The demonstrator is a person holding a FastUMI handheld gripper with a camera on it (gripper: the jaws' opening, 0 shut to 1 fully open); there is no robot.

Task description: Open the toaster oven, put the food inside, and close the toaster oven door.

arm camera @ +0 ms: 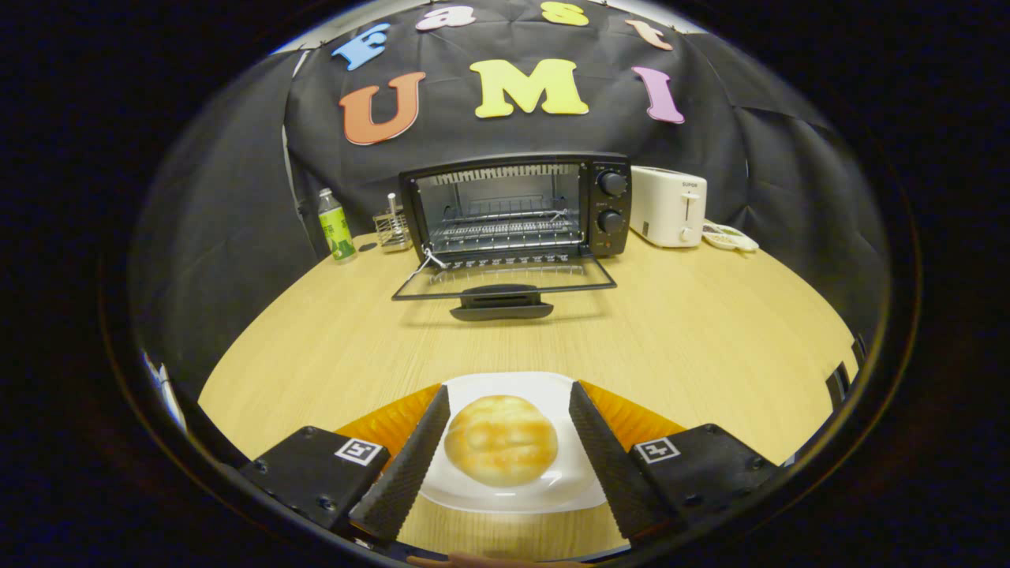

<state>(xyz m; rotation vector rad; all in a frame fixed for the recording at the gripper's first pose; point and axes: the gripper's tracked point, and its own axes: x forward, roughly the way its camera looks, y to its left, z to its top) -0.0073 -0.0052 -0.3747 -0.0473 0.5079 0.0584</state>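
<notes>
My gripper (505, 410) is holding its jaws spread, one on either side of the bun (501, 450), not touching it. The bun is sitting on a plate (505, 498) at the near end of the table (710, 331). Beyond, the toaster oven (517, 207) is standing with its door (505, 285) lying open toward me. A bottle (336, 225) and a rack (392, 228) are standing to its left, a toaster (669, 207) just to its right, a small dish (730, 237) beside that.

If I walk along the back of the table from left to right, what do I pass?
Bottle → wire rack → toaster oven, door open → white toaster → small dish. Nearer, the open gripper straddles the bun.
</notes>
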